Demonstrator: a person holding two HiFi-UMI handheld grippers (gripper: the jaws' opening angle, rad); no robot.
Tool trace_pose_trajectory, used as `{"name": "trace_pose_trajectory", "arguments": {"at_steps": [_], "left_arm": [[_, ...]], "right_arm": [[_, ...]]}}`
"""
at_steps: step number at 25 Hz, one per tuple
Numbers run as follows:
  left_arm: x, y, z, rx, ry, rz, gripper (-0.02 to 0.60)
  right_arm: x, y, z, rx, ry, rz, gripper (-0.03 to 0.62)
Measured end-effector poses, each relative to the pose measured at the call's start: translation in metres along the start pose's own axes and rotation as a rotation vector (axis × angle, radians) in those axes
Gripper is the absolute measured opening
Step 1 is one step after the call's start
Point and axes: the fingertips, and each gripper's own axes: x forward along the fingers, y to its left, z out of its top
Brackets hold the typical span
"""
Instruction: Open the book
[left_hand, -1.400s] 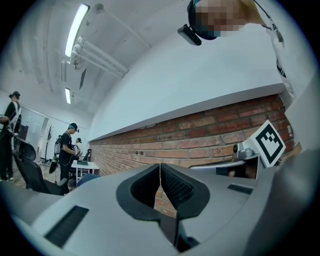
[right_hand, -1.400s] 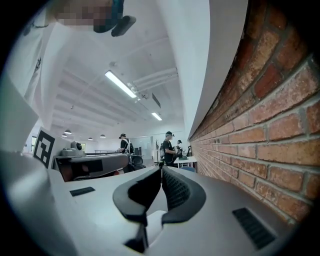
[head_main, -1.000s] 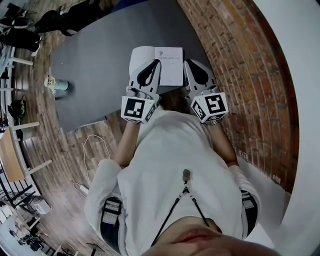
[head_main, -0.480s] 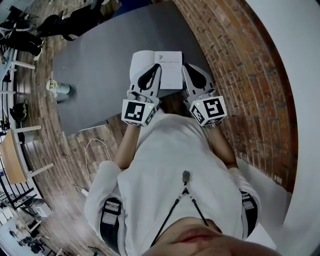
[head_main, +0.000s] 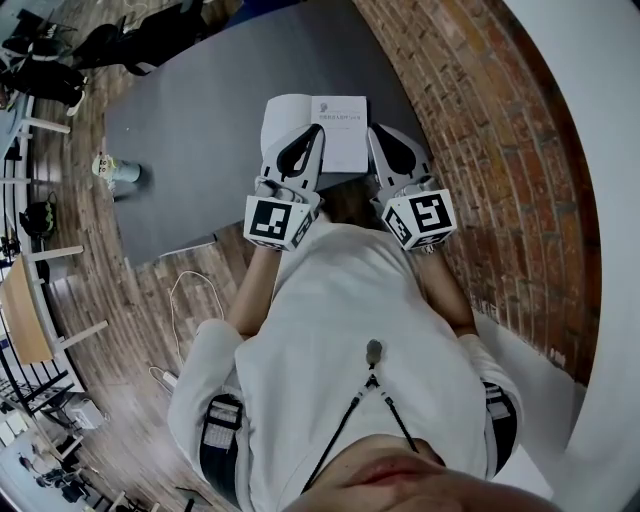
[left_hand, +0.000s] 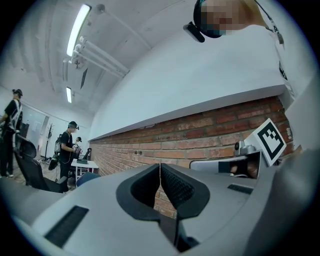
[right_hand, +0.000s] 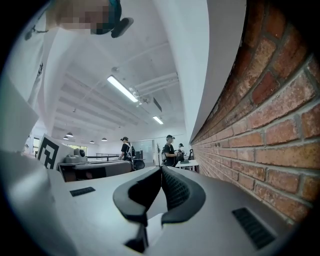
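A book lies open on the dark grey table, white pages up, the right page printed. Both grippers are held level over the table's near edge, pointing at the book. My left gripper reaches over the book's left page, its jaws shut with nothing between them. At the book's right edge my right gripper also has its pads meeting at the tips, empty. Neither gripper view shows the book, only the room.
A brick wall runs close along the right side. A small pale green bottle stands by the table's left edge. A cable lies on the wooden floor. People stand far off.
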Motion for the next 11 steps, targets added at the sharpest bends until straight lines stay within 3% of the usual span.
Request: {"name": "trace_pose_trajectory", "arguments": {"at_steps": [11], "left_arm": [[-0.005,0.016,-0.005,-0.017,0.009,0.019,0.025]], "right_arm": [[0.009,0.000,-0.005,-0.006,0.016,-0.004,0.037]]}}
